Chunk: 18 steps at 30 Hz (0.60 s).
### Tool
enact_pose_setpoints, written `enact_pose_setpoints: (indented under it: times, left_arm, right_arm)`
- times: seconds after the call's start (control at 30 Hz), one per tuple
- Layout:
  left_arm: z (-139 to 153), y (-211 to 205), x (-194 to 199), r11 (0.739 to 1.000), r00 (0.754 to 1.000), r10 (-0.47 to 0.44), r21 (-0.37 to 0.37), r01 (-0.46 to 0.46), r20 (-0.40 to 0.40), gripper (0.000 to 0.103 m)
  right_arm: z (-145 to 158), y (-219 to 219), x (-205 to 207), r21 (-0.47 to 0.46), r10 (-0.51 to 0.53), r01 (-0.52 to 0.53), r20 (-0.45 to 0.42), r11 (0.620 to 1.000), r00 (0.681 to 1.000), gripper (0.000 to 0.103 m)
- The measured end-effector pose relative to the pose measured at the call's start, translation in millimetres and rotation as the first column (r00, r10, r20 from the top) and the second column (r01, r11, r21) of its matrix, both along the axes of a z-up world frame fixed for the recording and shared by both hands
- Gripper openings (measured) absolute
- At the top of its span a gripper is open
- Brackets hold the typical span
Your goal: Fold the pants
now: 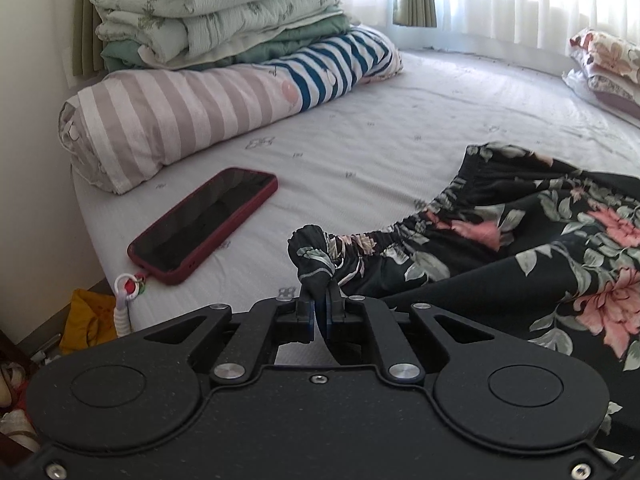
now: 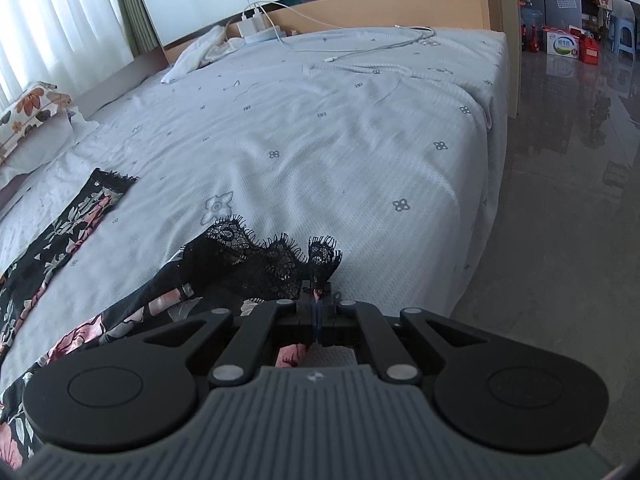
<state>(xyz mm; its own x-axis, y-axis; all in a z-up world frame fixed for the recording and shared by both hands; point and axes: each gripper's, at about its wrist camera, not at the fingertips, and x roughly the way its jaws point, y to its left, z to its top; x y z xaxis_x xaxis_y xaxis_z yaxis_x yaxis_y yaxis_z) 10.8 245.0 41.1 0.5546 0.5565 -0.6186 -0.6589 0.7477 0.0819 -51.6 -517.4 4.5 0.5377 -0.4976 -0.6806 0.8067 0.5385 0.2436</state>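
Observation:
Black floral pants [image 1: 520, 232] lie on the light grey bedsheet [image 1: 360, 140]. My left gripper [image 1: 319, 300] is shut on a corner of their elastic waistband [image 1: 316, 256], which bunches up above the fingers. In the right wrist view my right gripper [image 2: 317, 300] is shut on the black lace hem [image 2: 280, 260] of one pant leg near the bed's right edge. The other pant leg [image 2: 76, 220] lies flat to the left, its lace hem further up the bed.
A phone in a red case [image 1: 204, 224] lies on the bed left of my left gripper. Rolled striped bedding [image 1: 180, 112] and folded quilts [image 1: 216, 12] are stacked behind it. A floral pillow [image 2: 28, 116], white cables [image 2: 360, 46] and the floor [image 2: 560, 200] beyond the bed edge show.

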Motion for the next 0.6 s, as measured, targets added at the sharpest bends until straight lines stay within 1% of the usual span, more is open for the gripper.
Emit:
enact_pose_setpoints:
  times: [0.07, 0.13, 0.17, 0.2, 0.23, 0.27, 0.3, 0.33, 0.37, 0.4, 0.43, 0.47, 0.57, 0.6]
  left_arm:
    - [-3.9, 1.8, 0.0, 1.000, 1.000, 0.005, -0.008, -0.005, -0.009, 0.009]
    - [-6.6, 3.1, 0.4, 1.000, 1.000, 0.016, -0.012, -0.016, -0.020, 0.016]
    - [-7.0, 3.4, 0.5, 1.000, 0.999, 0.024, -0.011, -0.025, -0.025, 0.018]
    - [-6.6, 3.3, 0.2, 0.999, 0.999, 0.037, -0.008, -0.037, -0.031, 0.025]
    - [-5.2, 3.0, 0.1, 0.999, 0.998, 0.049, -0.001, -0.050, -0.034, 0.034]
    - [-2.6, 2.5, -0.5, 0.998, 0.998, 0.060, 0.005, -0.060, -0.030, 0.041]
    - [1.2, 1.4, -1.5, 0.998, 0.998, 0.066, 0.011, -0.065, -0.017, 0.053]
    - [5.9, 0.0, -2.9, 0.998, 0.998, 0.065, 0.015, -0.065, 0.005, 0.062]
    - [11.5, -1.5, -4.2, 0.998, 0.998, 0.059, 0.018, -0.060, 0.029, 0.066]
    - [17.5, -3.1, -5.5, 0.998, 0.997, 0.051, 0.021, -0.053, 0.053, 0.075]
    - [24.4, -4.5, -6.0, 0.999, 0.996, 0.045, 0.025, -0.047, 0.077, 0.081]
    - [31.2, -6.1, -6.0, 0.999, 0.994, 0.038, 0.031, -0.042, 0.099, 0.083]
    - [52.9, -9.6, -1.7, 0.999, 0.989, 0.021, 0.036, -0.026, 0.144, 0.088]
    - [60.5, -9.6, 1.4, 0.999, 0.988, 0.011, 0.028, -0.015, 0.157, 0.090]
  right_arm:
    - [-0.1, 0.1, 0.6, -0.005, 0.003, -0.003, -0.005, 1.000, 1.000, 0.004]
    - [-0.2, 0.4, 1.9, -0.012, 0.009, -0.010, -0.015, 1.000, 1.000, 0.004]
    - [0.0, 1.1, 2.5, -0.019, 0.015, -0.016, -0.023, 1.000, 1.000, 0.009]
    - [1.1, 2.3, 2.8, -0.032, 0.018, -0.019, -0.032, 0.999, 0.999, 0.018]
    - [2.7, 3.9, 2.9, -0.045, 0.020, -0.022, -0.038, 0.999, 0.999, 0.035]
    - [5.2, 5.6, 3.2, -0.056, 0.022, -0.025, -0.048, 0.998, 0.999, 0.048]
    - [7.7, 7.8, 3.2, -0.065, 0.026, -0.029, -0.053, 0.997, 0.998, 0.056]
    - [11.7, 10.6, 2.8, -0.077, 0.032, -0.036, -0.048, 0.996, 0.998, 0.068]
    - [15.8, 13.6, 2.3, -0.090, 0.045, -0.048, -0.042, 0.995, 0.998, 0.069]
    - [20.4, 17.0, 2.3, -0.102, 0.059, -0.063, -0.040, 0.993, 0.997, 0.070]
    - [25.8, 20.2, 2.9, -0.115, 0.073, -0.077, -0.038, 0.990, 0.997, 0.074]
    - [31.7, 24.2, 3.7, -0.129, 0.088, -0.092, -0.033, 0.987, 0.996, 0.079]
    - [51.4, 36.2, 7.9, -0.178, 0.130, -0.131, -0.019, 0.975, 0.991, 0.089]
    - [58.3, 40.2, 9.7, -0.193, 0.145, -0.145, -0.014, 0.970, 0.989, 0.090]
